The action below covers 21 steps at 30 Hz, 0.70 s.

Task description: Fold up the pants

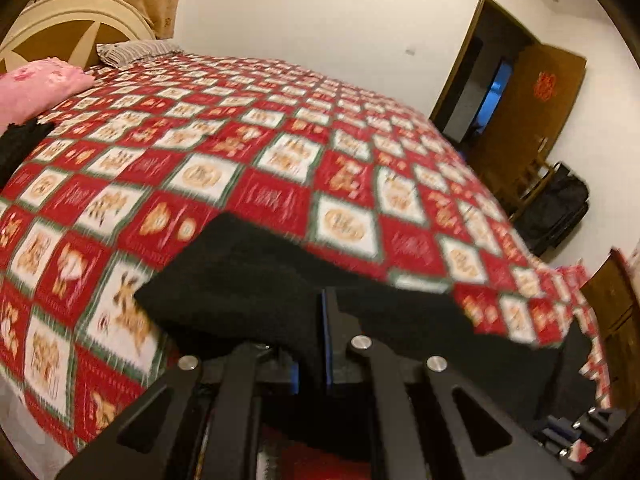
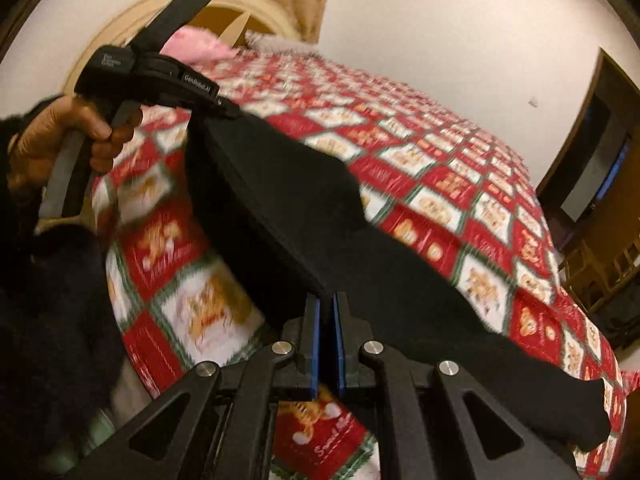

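Note:
The black pants (image 1: 280,280) hang lifted above the red and white patterned bedspread (image 1: 248,152). My left gripper (image 1: 310,304) is shut on an edge of the pants, which drape over its fingers. In the right wrist view the pants (image 2: 320,220) stretch between both grippers. My right gripper (image 2: 328,308) is shut on the pants' near edge. The left gripper (image 2: 216,110) shows at upper left in a hand, pinching the other end of the cloth. A loose end of the pants (image 2: 560,412) trails to the lower right.
A pink pillow (image 1: 36,88) and a striped pillow (image 1: 132,50) lie at the headboard (image 1: 72,20). More black cloth (image 1: 20,144) lies at the bed's left edge. An open wooden door (image 1: 532,100) and a dark bag (image 1: 556,208) stand at the right.

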Available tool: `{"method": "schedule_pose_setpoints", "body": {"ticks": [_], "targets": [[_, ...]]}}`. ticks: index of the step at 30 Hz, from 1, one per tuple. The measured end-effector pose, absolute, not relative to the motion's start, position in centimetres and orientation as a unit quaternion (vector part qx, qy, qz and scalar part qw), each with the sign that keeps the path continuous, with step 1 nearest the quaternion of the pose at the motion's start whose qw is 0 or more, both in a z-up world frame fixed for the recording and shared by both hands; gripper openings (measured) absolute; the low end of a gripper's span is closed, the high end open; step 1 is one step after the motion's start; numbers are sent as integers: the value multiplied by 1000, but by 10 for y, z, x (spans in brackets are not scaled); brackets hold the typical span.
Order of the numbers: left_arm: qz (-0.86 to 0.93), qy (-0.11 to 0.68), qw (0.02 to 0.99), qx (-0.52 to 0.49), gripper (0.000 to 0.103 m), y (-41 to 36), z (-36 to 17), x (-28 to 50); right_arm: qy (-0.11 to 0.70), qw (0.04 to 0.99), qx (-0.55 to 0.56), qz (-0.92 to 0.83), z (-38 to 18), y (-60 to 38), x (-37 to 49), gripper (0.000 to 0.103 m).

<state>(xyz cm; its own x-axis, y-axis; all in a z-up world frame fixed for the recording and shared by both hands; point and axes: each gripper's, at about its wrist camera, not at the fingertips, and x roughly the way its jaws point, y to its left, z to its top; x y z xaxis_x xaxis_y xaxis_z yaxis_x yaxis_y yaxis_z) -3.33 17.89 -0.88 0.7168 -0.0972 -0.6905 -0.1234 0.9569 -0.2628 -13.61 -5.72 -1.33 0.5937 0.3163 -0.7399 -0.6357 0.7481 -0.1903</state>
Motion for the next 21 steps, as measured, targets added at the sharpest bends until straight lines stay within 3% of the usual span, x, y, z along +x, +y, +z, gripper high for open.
{"method": "schedule_pose_setpoints", "body": {"ticks": [4,6,8,12,13,14,16,17,18,20,21], "targets": [[55,388,915,-97,9,179,-39,-44,387,854,-215,274,-34,-61,-132,6],[62,412,904,-98,22,183,-56,-43,394,853,-208,273,-40,-63,-130,6],[62,408,904,-114,26,191,-61,-45,397,852,-207,271,-42,-62,-129,6],[85,419,900,-83,66,204,-49,-44,417,846,-186,278,-41,-67,-124,11],[100,418,900,-72,70,211,-43,-47,422,843,-175,285,-39,-69,-123,13],[109,417,900,-67,75,217,-39,-49,427,840,-158,296,-33,-74,-122,17],[126,397,907,-65,75,233,-24,-56,425,840,-132,311,-19,-81,-122,24],[138,387,910,-65,75,240,-19,-60,421,842,-112,320,-8,-85,-119,35],[152,373,913,-69,76,247,-10,-60,411,845,-87,331,5,-90,-115,52],[159,350,919,-87,76,257,5,-56,379,858,-34,346,28,-97,-103,72],[151,339,924,-94,76,259,11,-52,368,861,-13,350,35,-99,-95,72]]}}
